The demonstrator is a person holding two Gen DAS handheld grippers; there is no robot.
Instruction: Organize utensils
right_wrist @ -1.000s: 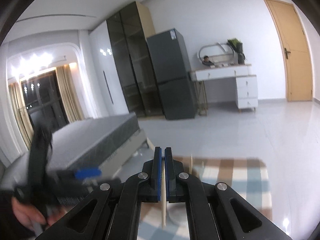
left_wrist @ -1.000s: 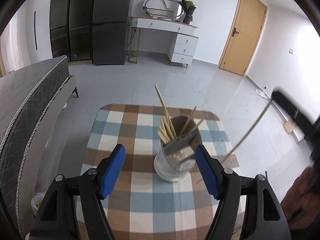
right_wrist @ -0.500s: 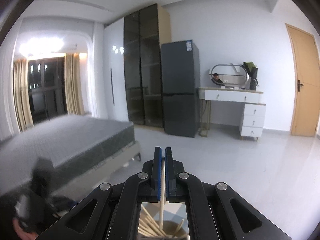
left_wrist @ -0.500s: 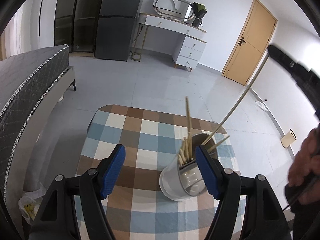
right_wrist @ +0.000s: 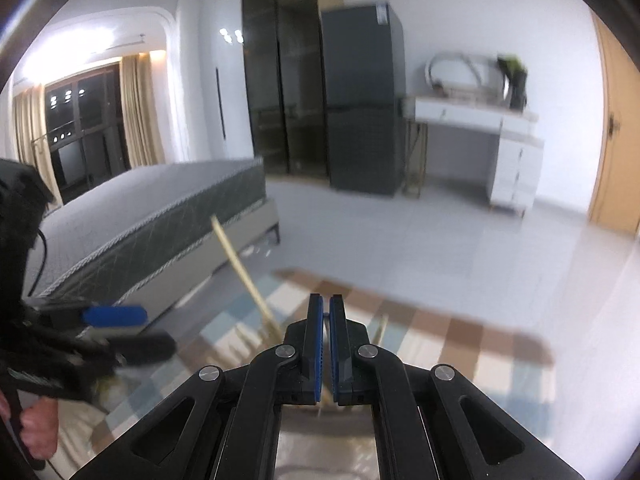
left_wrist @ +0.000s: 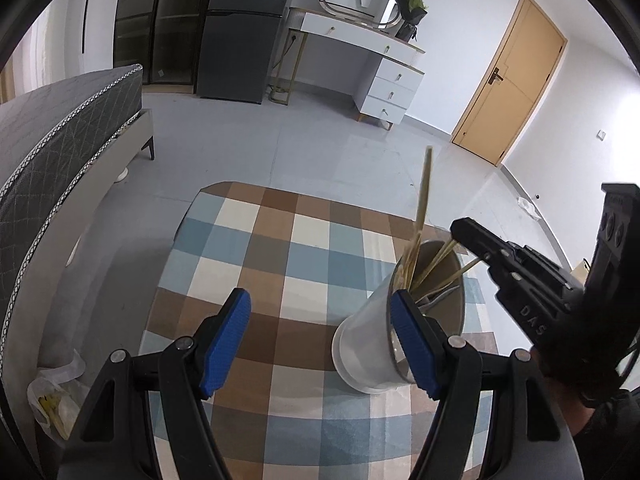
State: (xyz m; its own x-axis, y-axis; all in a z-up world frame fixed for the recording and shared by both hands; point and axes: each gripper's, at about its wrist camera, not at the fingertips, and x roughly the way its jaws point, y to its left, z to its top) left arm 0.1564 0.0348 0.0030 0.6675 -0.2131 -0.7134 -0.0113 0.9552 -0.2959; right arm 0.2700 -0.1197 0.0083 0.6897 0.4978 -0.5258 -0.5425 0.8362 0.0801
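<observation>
Left wrist view's bright and crisp, right one's smeared with motion blur, ceiling lights [right_wrist: 96,38] blown out, and both have dark, bent fisheye edges.

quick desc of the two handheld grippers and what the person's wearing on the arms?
Both the left gripper and the right gripper are black, with angular linkage arms, silver pivot screws and ribbed blue pads. The right one's body carries white letters, "DAS" legible. A black cable loops off the left unit. A dark sleeve covers the right arm.
</observation>
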